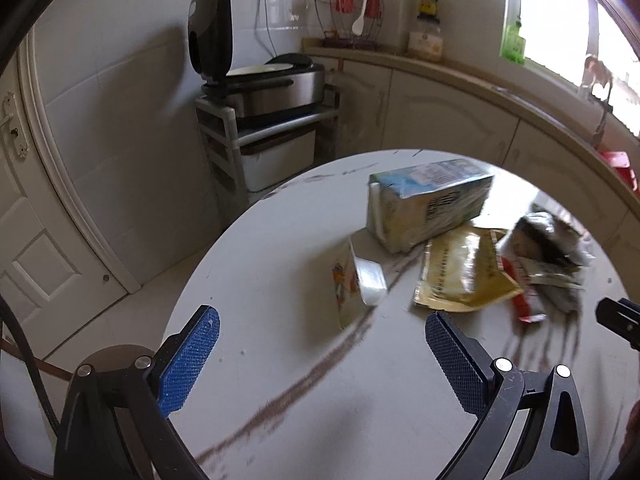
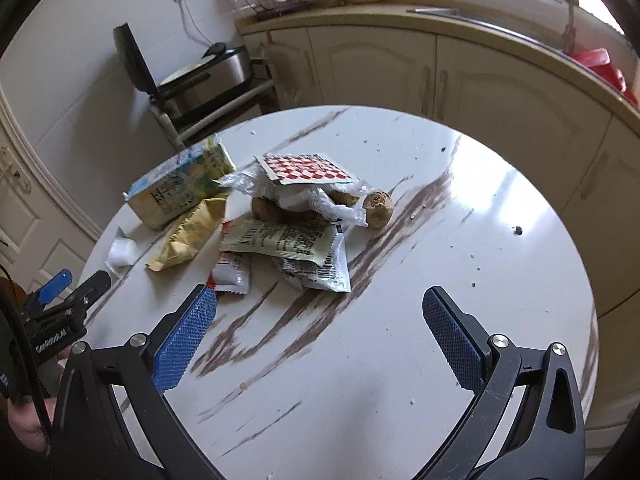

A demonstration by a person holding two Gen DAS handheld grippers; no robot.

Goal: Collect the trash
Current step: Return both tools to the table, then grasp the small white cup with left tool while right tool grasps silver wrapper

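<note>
On glossy round table, crinkled wrappers

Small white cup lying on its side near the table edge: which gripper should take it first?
Left, probably. The cup lies just ahead of the open left gripper, while the right gripper faces the wrapper pile instead.

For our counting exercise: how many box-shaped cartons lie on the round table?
1: the milk carton lies on its side at the pile's far left, beside the yellow packet. Wrappers could hide others.
</note>
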